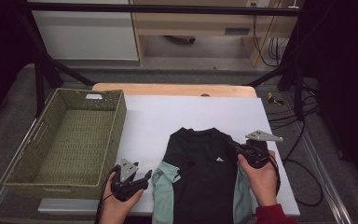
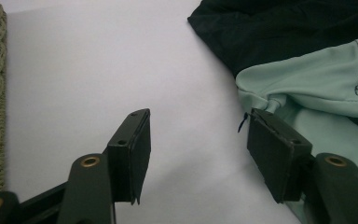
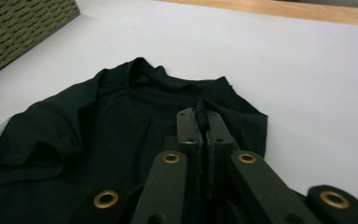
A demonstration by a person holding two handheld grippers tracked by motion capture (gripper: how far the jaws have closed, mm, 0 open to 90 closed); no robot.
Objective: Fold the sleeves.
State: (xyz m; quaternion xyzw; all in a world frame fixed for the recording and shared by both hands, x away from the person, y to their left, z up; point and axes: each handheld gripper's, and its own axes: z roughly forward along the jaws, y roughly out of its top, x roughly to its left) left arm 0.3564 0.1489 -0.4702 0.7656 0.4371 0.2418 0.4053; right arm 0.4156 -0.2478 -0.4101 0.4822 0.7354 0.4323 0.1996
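Observation:
A black shirt (image 1: 205,172) with mint-green sleeves lies flat on the white table cover (image 1: 191,114), collar pointing away from me. My left gripper (image 1: 142,179) rests low beside the left mint sleeve (image 1: 164,191). In the left gripper view its jaws stand open (image 2: 198,140) over bare cover, and the right jaw touches the edge of the mint sleeve (image 2: 317,79). My right gripper (image 1: 233,145) is at the shirt's right shoulder. In the right gripper view it (image 3: 200,116) is shut, with a fold of the black shirt (image 3: 98,140) pinched between the tips.
A woven green basket (image 1: 116,135) stands at the left of the table, close to my left gripper. A wooden table edge (image 1: 177,89) runs along the back. Black frame legs and cables stand to the right of the table.

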